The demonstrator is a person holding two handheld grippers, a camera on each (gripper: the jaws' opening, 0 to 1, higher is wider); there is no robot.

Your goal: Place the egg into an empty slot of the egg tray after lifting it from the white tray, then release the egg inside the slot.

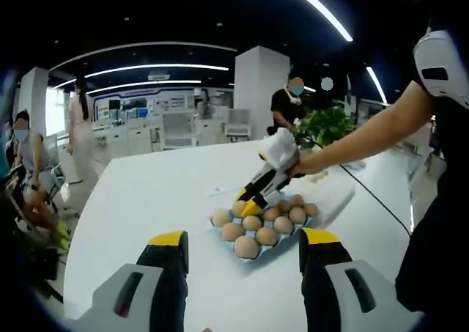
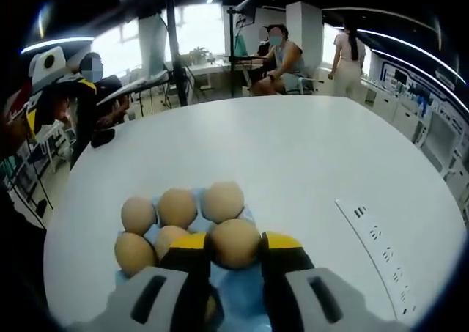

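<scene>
Brown egg (image 2: 234, 242) between right tongs (image 2: 236, 253), left tongs (image 1: 242, 245) apart

Brown eggs (image 2: 234, 242) in a blue egg tray (image 2: 242, 295) on a white table (image 2: 308, 163).

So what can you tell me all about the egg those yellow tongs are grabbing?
The egg is light brown, smooth and matte, with a plain unbroken shell. It sits between the yellow tips of the right tongs, one tip on each side. Below it is the pale blue egg tray, where more brown eggs lie in rows right beside it. In the left gripper view, those same tongs reach down to the tray's far corner on the white table.
</scene>
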